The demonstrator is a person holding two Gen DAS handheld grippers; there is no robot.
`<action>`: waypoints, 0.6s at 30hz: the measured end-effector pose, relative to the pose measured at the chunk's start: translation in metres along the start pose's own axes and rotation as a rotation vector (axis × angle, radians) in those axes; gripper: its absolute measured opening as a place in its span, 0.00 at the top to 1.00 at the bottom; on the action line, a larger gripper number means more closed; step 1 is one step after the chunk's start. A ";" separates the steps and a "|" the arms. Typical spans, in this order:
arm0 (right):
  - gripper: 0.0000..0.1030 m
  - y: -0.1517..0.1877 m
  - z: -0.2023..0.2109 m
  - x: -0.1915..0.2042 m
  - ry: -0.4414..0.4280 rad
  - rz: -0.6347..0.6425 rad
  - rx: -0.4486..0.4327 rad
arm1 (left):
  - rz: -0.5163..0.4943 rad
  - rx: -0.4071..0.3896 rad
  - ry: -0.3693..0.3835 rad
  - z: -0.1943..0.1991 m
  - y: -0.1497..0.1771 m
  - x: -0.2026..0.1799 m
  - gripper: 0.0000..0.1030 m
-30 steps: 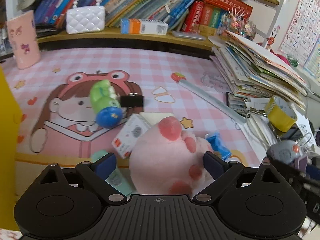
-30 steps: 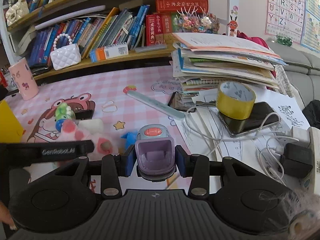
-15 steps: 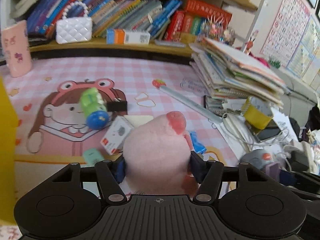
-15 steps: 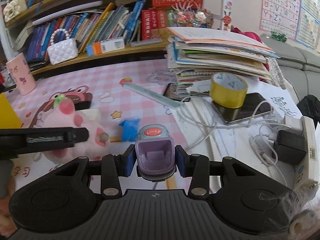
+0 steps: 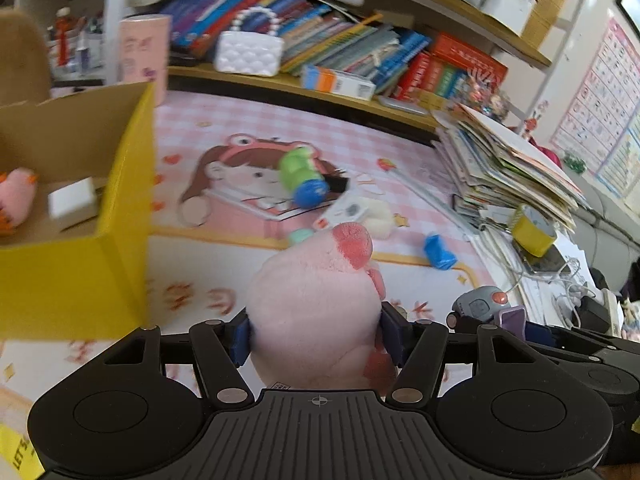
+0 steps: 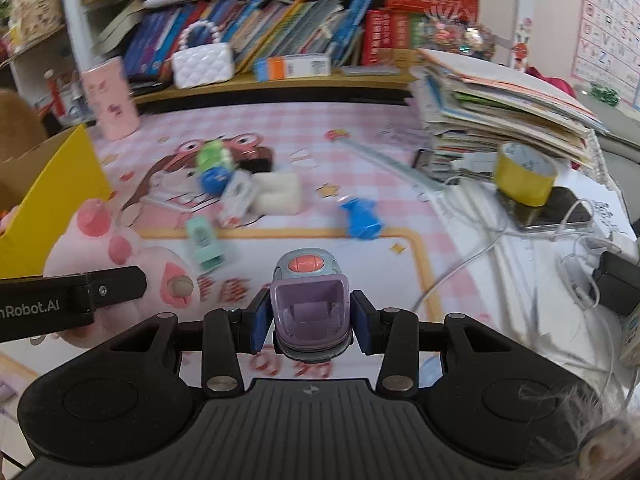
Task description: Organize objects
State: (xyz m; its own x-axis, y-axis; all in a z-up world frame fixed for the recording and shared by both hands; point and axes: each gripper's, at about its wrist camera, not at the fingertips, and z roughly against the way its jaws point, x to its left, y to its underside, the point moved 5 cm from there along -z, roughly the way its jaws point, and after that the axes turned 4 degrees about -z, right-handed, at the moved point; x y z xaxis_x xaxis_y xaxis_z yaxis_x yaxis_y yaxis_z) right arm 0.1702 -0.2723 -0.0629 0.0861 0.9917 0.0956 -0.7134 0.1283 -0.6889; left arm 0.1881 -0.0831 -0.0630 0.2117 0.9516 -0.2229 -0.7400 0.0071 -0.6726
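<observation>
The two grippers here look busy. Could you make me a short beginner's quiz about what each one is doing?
1. True or false: the left gripper is shut on the pink plush toy.
2. What does the right gripper hold? A) yellow tape roll B) small purple and grey toy with an orange button C) blue wrapper
3. Fill in: the open yellow cardboard box stands to the ___ of the plush in the left wrist view.

Key: 1 true; 2 B; 3 left. Inside the box lie another pink plush and a white block.
</observation>
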 end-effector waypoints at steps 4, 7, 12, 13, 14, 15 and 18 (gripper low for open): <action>0.62 0.011 0.012 0.028 -0.022 0.028 0.000 | 0.026 -0.002 -0.014 0.021 0.014 0.023 0.40; 0.62 0.019 0.022 0.049 -0.036 0.046 -0.002 | 0.037 -0.008 -0.025 0.038 0.023 0.039 0.40; 0.62 0.037 0.038 0.085 -0.066 0.078 0.005 | 0.061 -0.010 -0.043 0.066 0.038 0.067 0.40; 0.62 0.041 0.041 0.091 -0.071 0.082 0.006 | 0.065 -0.011 -0.048 0.072 0.041 0.072 0.40; 0.62 0.045 0.044 0.098 -0.076 0.087 0.009 | 0.068 -0.011 -0.052 0.077 0.044 0.077 0.40; 0.62 0.049 0.047 0.104 -0.082 0.090 0.012 | 0.072 -0.012 -0.056 0.082 0.048 0.082 0.40; 0.62 0.060 0.055 0.122 -0.096 0.099 0.020 | 0.084 -0.013 -0.068 0.096 0.058 0.096 0.40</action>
State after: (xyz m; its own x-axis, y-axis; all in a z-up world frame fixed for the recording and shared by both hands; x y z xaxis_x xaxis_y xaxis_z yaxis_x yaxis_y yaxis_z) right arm 0.0997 -0.1440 -0.0530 -0.0519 0.9940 0.0966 -0.7292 0.0284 -0.6837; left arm 0.1042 0.0382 -0.0552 0.1052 0.9672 -0.2312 -0.7452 -0.0773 -0.6623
